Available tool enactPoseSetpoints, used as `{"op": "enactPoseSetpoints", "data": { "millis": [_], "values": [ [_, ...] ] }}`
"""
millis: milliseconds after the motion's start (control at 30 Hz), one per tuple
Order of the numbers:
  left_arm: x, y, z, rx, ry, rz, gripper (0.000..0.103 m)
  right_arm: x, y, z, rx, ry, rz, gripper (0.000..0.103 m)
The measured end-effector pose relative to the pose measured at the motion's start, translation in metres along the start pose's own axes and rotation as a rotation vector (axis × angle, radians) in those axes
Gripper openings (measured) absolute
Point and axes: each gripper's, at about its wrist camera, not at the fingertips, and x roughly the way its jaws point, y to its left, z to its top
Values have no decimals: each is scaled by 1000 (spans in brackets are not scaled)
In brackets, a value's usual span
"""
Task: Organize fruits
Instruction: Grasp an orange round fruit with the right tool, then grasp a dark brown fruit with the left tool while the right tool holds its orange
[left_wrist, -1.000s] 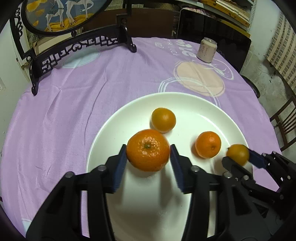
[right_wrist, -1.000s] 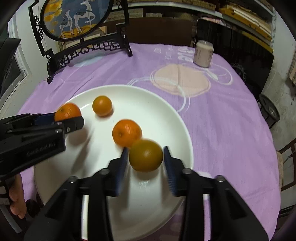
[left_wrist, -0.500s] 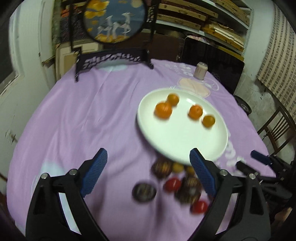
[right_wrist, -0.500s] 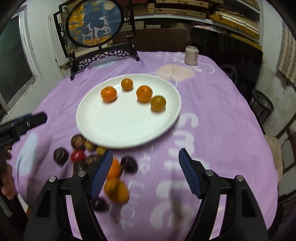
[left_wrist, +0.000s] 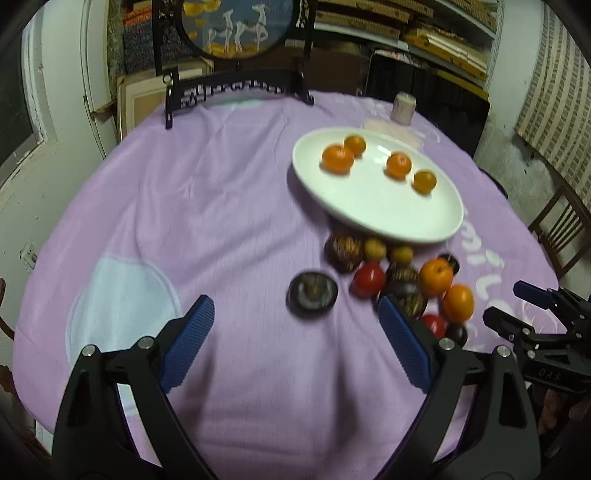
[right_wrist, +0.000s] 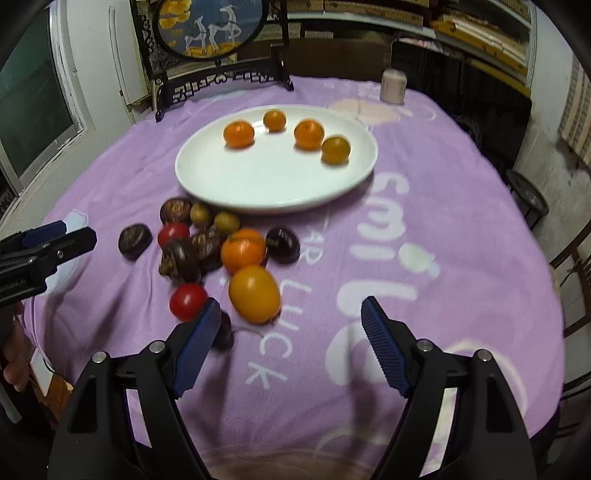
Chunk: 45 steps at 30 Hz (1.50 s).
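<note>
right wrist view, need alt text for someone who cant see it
Open right gripper hovers over a purple tablecloth, empty, near a loose pile of fruit. Beyond it a white plate holds four oranges; the left gripper shows at the left edge.

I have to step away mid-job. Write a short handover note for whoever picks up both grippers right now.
Left gripper: open, empty, jaws just opened.
Right gripper: open, empty, jaws just opened further.
White plate: four oranges on it, in a loose arc along the far side.
Left to do: a pile of fruit on the purple tablecloth in front of the plate, with two more oranges, two red tomatoes, two small yellow fruits and several dark fruits.
</note>
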Motion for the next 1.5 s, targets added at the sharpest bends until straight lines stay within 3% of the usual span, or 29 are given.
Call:
{"op": "enactPoseSetpoints", "data": {
  "millis": [100, 200, 333, 367, 433, 667, 933, 967, 1033, 1100, 1133, 1500],
  "values": [
    [3, 3, -9, 1, 19, 3, 92, 3, 3, -4, -7, -4, 11, 74],
    [4, 8, -17, -3, 32, 4, 92, 4, 5, -5, -17, 6, 33, 57],
    [9, 12, -22, -10, 48, 6, 92, 17, 8, -3, -27, 29, 65, 49],
    [11, 12, -21, -13, 54, 5, 92, 27, 9, 0, -27, 49, 84, 48],
    [13, 12, -21, -14, 55, 6, 92, 41, 10, 4, -6, 75, 163, 36],
    [34, 9, -13, 17, 64, 47, 92, 29, 26, 6, -59, 41, 95, 35],
    [73, -4, 2, 26, 110, 36, 91, 18, 5, 1, 4, 38, 78, 35],
    [75, -5, 4, 24, 106, 40, 89, 18, 4, 0, 7, 37, 82, 35],
    [79, -10, 8, 37, 91, 64, 75, 17, 3, -1, 9, 35, 91, 35],
    [80, -15, 10, 52, 84, 57, 47, 17, 4, -1, 10, 35, 96, 35],
    [78, -18, 11, 50, 88, 25, 40, 16, 4, 0, 10, 34, 98, 35],
    [59, -30, 11, 49, 74, -15, 40, 11, 3, 5, 12, 11, 102, 35]
  ]
}}
